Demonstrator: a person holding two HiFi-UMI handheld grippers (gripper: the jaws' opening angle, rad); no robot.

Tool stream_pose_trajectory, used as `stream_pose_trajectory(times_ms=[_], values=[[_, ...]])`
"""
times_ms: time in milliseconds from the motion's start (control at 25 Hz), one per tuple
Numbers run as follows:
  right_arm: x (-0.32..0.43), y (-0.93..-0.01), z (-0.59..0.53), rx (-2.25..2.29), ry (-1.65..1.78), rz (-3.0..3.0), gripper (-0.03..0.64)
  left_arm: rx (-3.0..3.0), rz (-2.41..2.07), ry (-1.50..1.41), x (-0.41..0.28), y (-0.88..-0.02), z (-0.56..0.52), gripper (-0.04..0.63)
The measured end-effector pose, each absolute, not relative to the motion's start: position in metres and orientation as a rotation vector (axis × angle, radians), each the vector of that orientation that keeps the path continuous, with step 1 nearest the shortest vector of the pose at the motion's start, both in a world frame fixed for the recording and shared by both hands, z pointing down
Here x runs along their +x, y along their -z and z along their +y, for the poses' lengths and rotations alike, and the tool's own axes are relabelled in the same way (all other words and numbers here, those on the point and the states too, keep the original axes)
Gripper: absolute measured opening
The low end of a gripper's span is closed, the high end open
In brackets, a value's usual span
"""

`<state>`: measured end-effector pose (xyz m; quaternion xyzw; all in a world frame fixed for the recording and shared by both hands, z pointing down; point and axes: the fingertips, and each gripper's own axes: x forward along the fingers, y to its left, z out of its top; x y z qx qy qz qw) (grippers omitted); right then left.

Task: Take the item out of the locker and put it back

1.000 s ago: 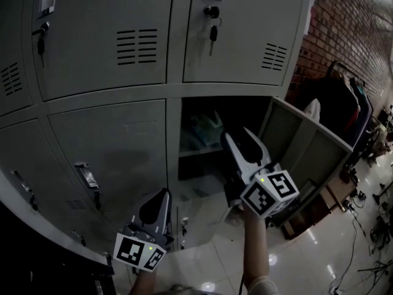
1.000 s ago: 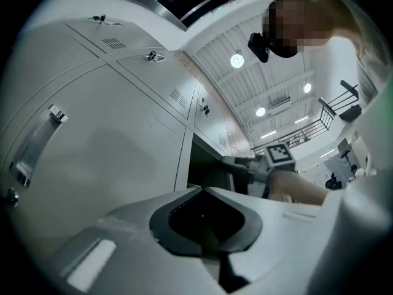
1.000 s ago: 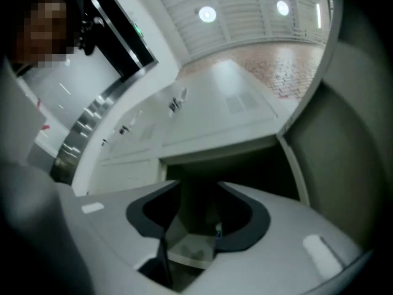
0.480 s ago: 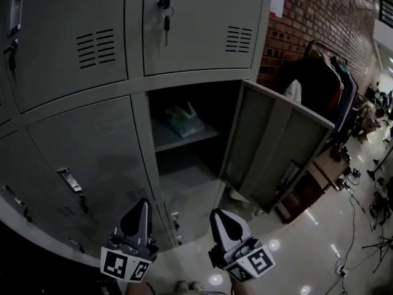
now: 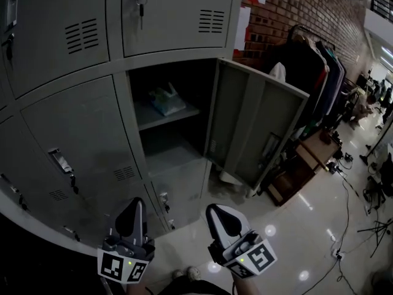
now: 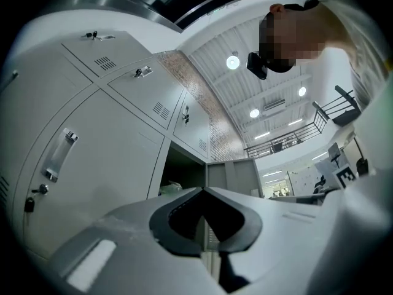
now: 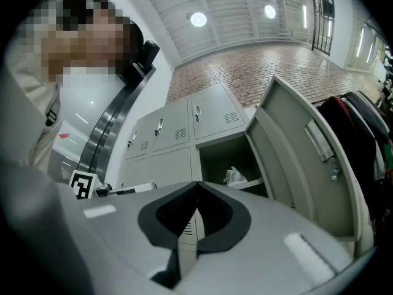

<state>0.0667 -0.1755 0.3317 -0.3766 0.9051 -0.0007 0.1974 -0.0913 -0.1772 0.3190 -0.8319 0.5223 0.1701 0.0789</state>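
Observation:
The open locker [image 5: 161,146] has a shelf with a pale crumpled bag [image 5: 164,100] lying on it. Its door [image 5: 258,128] stands swung out to the right. Both grippers hang low, well in front of the locker and apart from it. My left gripper [image 5: 136,201] is shut and empty; my right gripper [image 5: 215,209] is shut and empty too. The bag [image 6: 172,188] peeks over the jaws in the left gripper view, and in the right gripper view the bag [image 7: 235,177] sits on the shelf above my right gripper [image 7: 198,184]. My left gripper [image 6: 203,190] holds nothing.
Closed lockers surround the open one, and a key [image 5: 140,5] hangs in the upper door. A clothes rack [image 5: 319,60] with dark garments stands at the right by a brick wall [image 5: 295,5]. A wooden crate [image 5: 301,168] sits behind the door. Cables [image 5: 350,220] cross the glossy floor.
My right gripper was up at the locker opening; it has dropped back low beside the left one. The view has backed away from the locker. The bag stays on the shelf.

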Motion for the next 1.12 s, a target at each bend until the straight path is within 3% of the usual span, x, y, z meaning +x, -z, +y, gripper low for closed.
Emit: stream_pose_trajectory(times_ms=[320, 560, 840, 1120], values=[[0.085, -0.374, -0.066, -1.125, 0.044, 2.500, 0.002, -2.583, 1.525, -0.508, -0.072, -0.369, -0.068, 0.003], [0.059, -0.375, 0.098, -1.063, 0.043, 2.446, 0.002, -2.603, 1.521, -0.519, -0.085, -0.394, 0.090, 0.003], [0.048, -0.359, 0.244, -1.142, 0.166, 2.444, 0.003, -2.573, 1.505, -0.505, -0.094, -0.347, 0.253, 0.003], [0.042, -0.327, 0.312, -1.055, 0.152, 2.484, 0.002, -2.520, 1.556, -0.547, -0.103, -0.317, 0.323, 0.003]])
